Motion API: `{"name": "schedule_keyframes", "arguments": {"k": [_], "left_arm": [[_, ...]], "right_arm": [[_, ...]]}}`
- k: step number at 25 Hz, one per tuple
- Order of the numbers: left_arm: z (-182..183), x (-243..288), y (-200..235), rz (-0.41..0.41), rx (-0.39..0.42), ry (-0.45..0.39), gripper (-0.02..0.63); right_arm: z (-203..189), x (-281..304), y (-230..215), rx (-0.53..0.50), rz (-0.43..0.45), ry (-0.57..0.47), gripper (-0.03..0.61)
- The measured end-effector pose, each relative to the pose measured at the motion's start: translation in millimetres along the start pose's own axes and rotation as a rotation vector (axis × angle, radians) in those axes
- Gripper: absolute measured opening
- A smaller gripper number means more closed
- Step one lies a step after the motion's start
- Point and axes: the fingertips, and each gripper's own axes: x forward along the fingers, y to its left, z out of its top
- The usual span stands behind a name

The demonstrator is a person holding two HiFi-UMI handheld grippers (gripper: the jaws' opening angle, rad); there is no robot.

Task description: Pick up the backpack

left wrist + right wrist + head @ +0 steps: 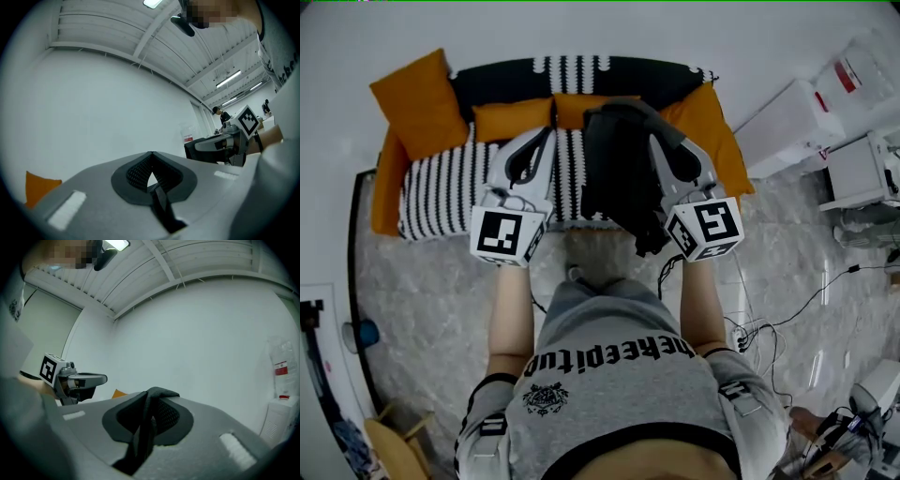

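The black backpack [619, 178] hangs in the air in front of the striped sofa [441, 192]. My right gripper [661, 141] is shut on a fold of black fabric at its top. In the right gripper view that fabric [159, 391] bulges over the fingertips and runs down between the pads. My left gripper [549, 131] hovers just left of the bag and apart from it. Its jaws meet at the tips [151, 154] with nothing seen between them. The left gripper view shows the right gripper [225, 140] with the dark bag [199, 149] under it.
Orange cushions [422, 101] lie along the sofa's back and ends. White boxes and cabinets [787, 122] stand to the right. Cables [769, 328] trail over the marble floor at the right, and a wooden chair [394, 445] is at the lower left.
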Motion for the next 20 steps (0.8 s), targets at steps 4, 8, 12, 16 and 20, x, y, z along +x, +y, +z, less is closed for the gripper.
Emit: {"name": "schedule_keyframes", "arguments": {"k": [4,8,12,16,20], "left_arm": [[4.5,-3.0,-9.4,0.015,-0.002,-0.002,0.018],[7.3,-4.9,-16.8,0.024,-0.001,-0.007,0.018],[11.1,-5.4,-23.9,0.021,0.001,-0.013,0.018],[12.5,-4.4,-29.9,0.016,0.009,-0.018,0.018],[17.4,-3.5,-33.9,0.015,0.008,-0.017,0.018]], "right_arm": [[2.2,-9.4,-3.4,-0.006,0.010,-0.004,0.038],[3.3,-17.4,-5.4,-0.004,0.018,-0.007,0.038],[6.4,-23.8,-3.9,-0.006,0.025,-0.013,0.038],[10.9,-29.4,-4.0,-0.005,0.029,-0.023,0.038],[15.2,-33.2,-4.6,0.001,0.030,-0.039,0.038]]}}
